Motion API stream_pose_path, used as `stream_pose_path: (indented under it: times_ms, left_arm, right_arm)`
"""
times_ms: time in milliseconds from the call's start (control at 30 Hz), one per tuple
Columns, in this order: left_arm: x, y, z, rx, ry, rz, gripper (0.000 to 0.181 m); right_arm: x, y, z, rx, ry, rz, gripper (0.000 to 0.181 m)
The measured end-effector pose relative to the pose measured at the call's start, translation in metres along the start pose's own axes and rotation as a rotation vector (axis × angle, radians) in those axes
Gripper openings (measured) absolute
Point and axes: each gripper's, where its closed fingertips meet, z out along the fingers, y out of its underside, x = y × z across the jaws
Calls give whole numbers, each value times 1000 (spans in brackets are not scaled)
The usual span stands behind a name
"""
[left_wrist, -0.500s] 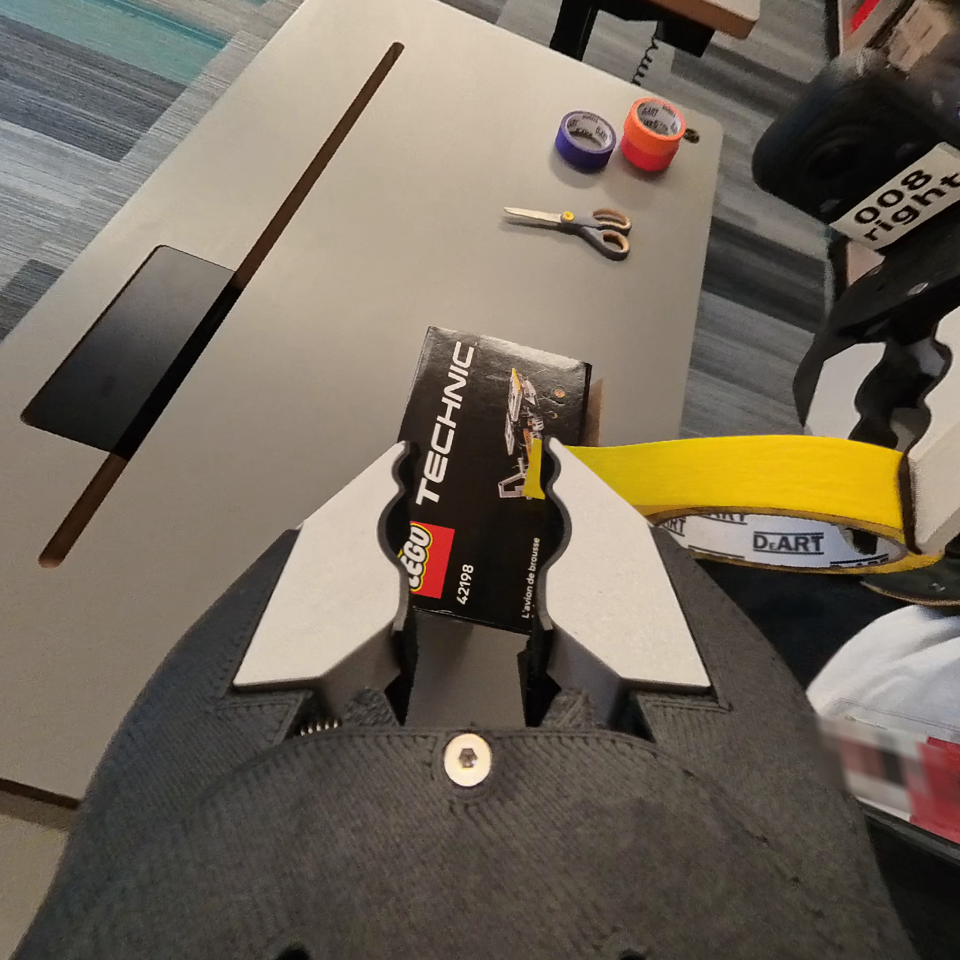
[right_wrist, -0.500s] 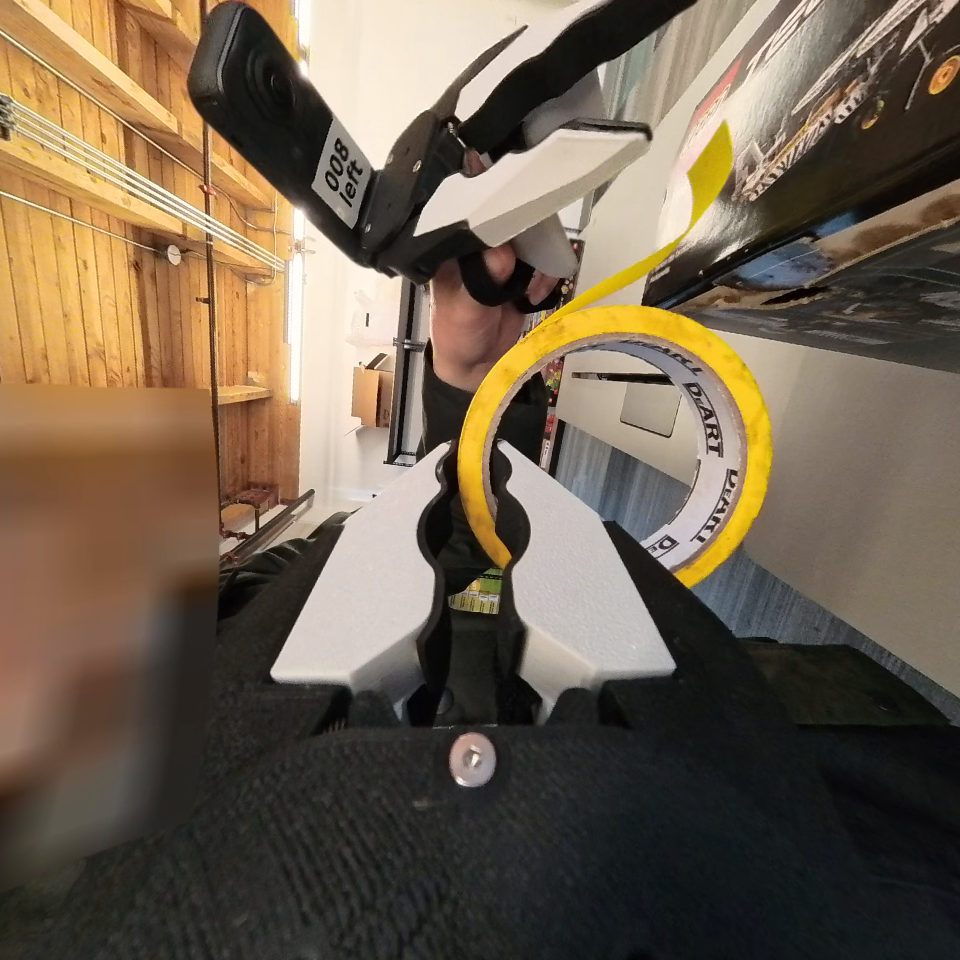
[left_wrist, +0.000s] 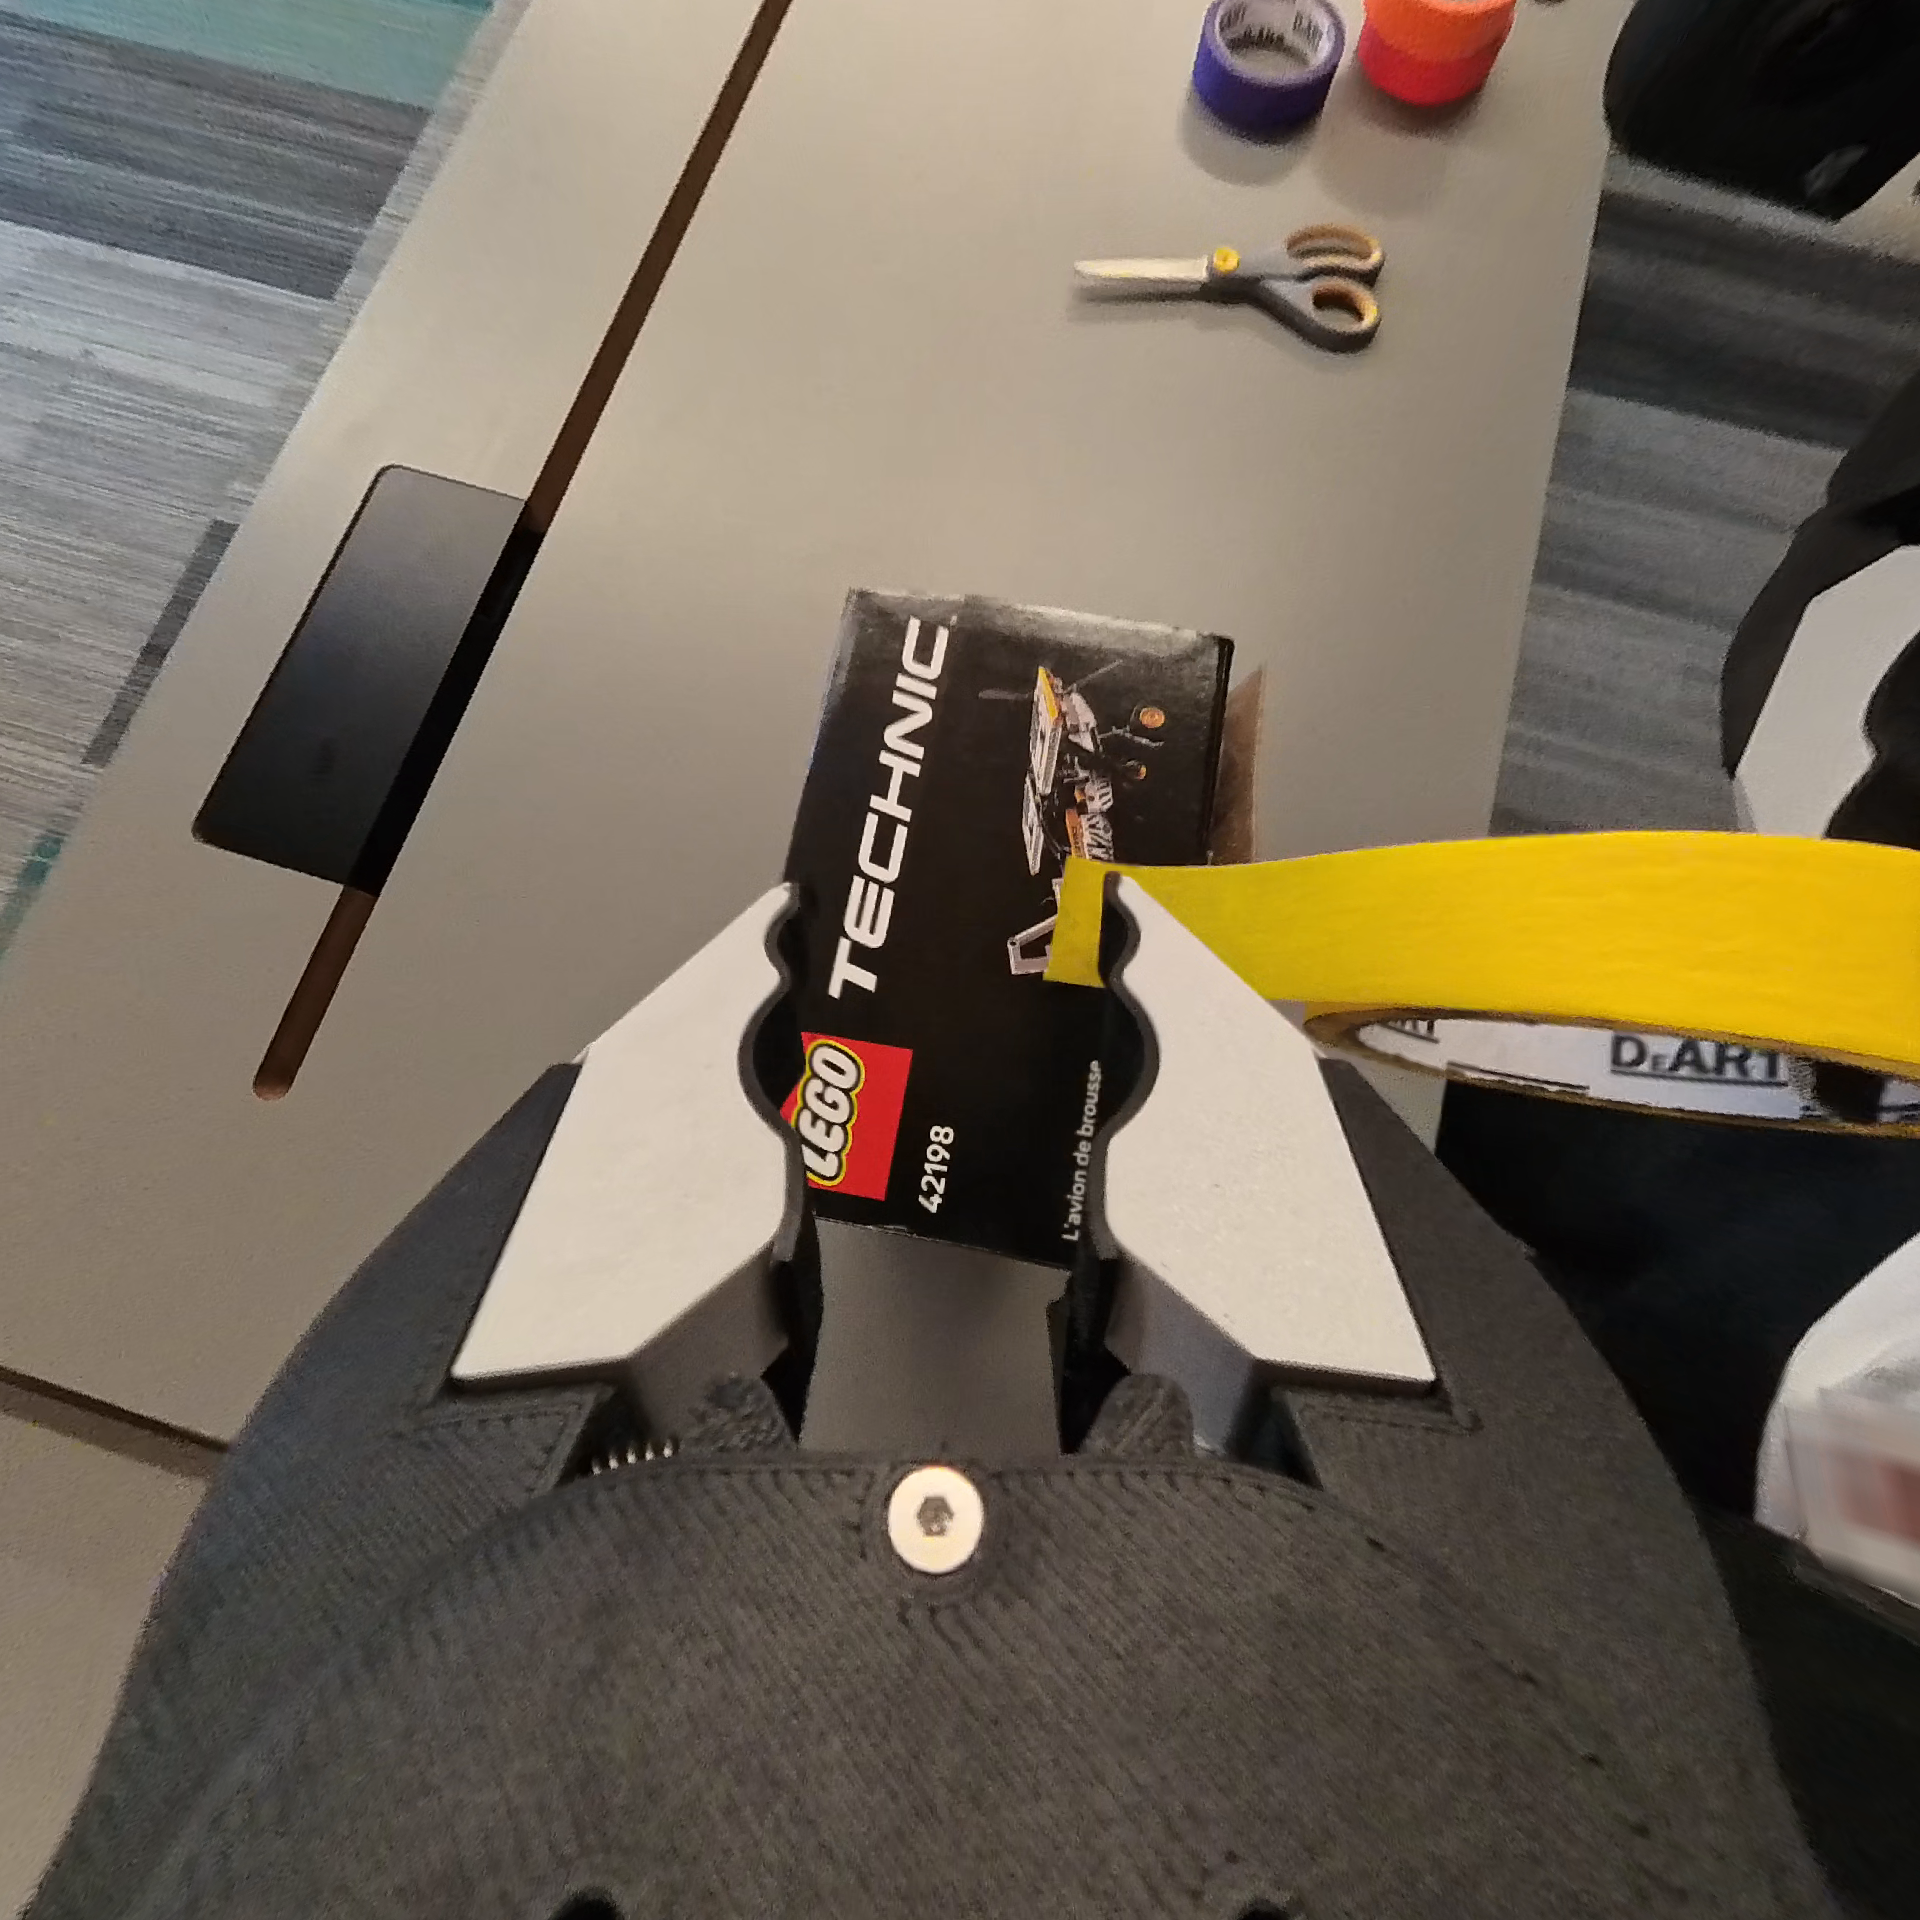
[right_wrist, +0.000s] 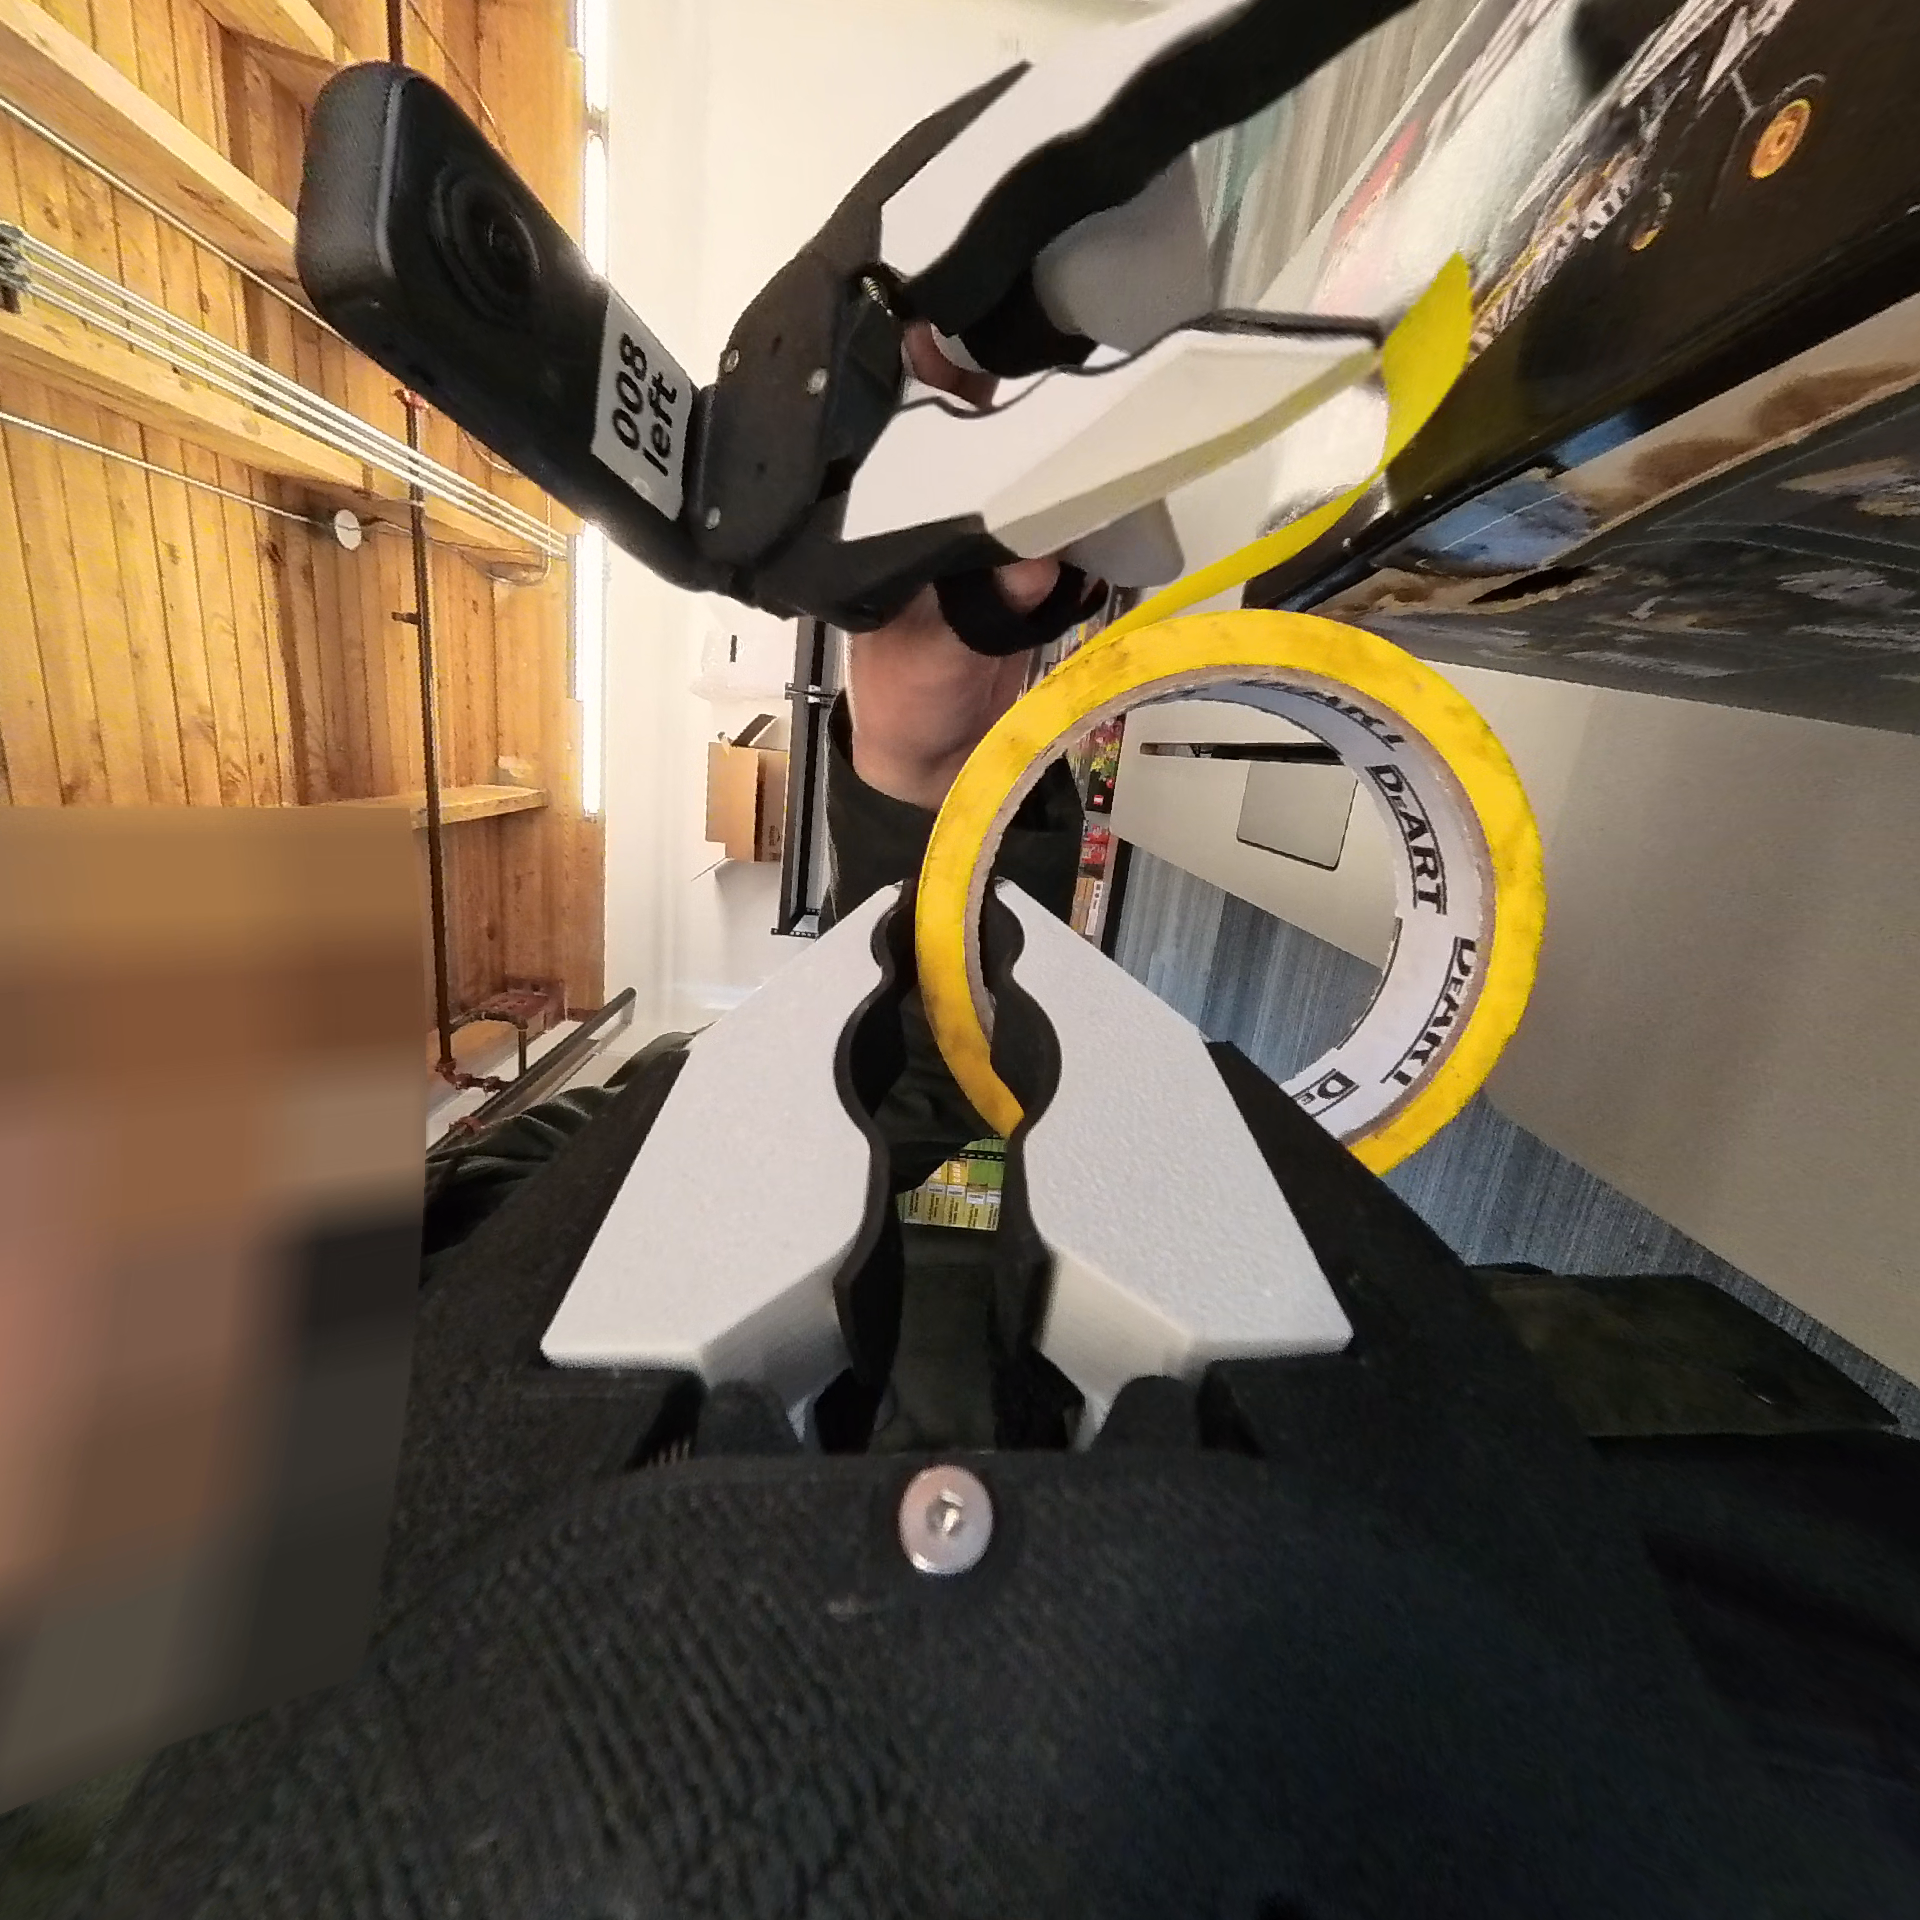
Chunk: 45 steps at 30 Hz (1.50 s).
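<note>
Yellow tape roll (right_wrist: 1455, 883) sits centre-right in the right wrist view, its rim pinched between the right gripper (right_wrist: 956, 904) fingers. A strip peeled off the roll runs up to the black box (right_wrist: 1662, 312) at upper right of that frame.

In the left wrist view the strip (left_wrist: 1507, 914) crosses from the right edge to frame centre; its free end lies on the box (left_wrist: 987, 831), just at the tip of the left gripper's right finger (left_wrist: 1195, 1091). Left gripper (left_wrist: 951, 904) is spread wide, straddling the near part of the box; cannot tell whether the fingers touch it. The box lies on the grey table (left_wrist: 935, 468), near its front edge.

Further back on the table: scissors (left_wrist: 1268, 281) at upper right, purple tape roll (left_wrist: 1262, 62) and orange tape roll (left_wrist: 1429, 47) side by side at the top edge. A dark slot (left_wrist: 582, 436) with a black panel (left_wrist: 343, 675) runs along the table's left side.

A hand (right_wrist: 935, 686) grips the left gripper's handle, top centre of the right wrist view.
</note>
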Motion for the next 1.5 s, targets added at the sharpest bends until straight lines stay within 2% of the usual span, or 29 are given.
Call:
stream_pose_path:
  times_ms: [67,367,833,900,967,1000,1033,1100,1200,1267,1367,1500]
  left_arm:
    - [-1,10,5,-56,-20,31,54]
    - [-4,9,7,-69,-27,11,59]
    - [-6,8,10,-32,16,-56,57]
    - [-4,2,7,19,64,-128,51]
    - [-1,-17,-6,139,145,-242,40]
    - [1,-26,-14,192,187,-289,24]
    - [6,-34,-23,233,251,-320,0]
    - [23,-46,-34,262,415,-407,0]
    - [49,-52,-38,226,681,-629,0]
    - [52,-43,-26,173,723,-745,0]
    - [61,-28,-14,105,767,-817,0]
    - [59,-9,-1,40,708,-843,0]
  right_arm:
    - [2,0,0,1,2,3,10]
    - [5,3,1,-9,14,4,10]
    - [27,9,-5,-1,35,37,9]
    - [26,8,-5,0,31,34,9]
    - [26,7,-5,1,31,31,9]
    - [27,7,-5,1,34,30,9]
    - [28,7,-5,0,35,30,9]
    - [29,6,-4,1,34,33,9]
    - [30,5,-4,3,31,32,10]
    - [30,5,-4,4,31,33,9]
    - [30,3,-4,5,30,31,9]
    - [31,1,-4,10,30,34,9]
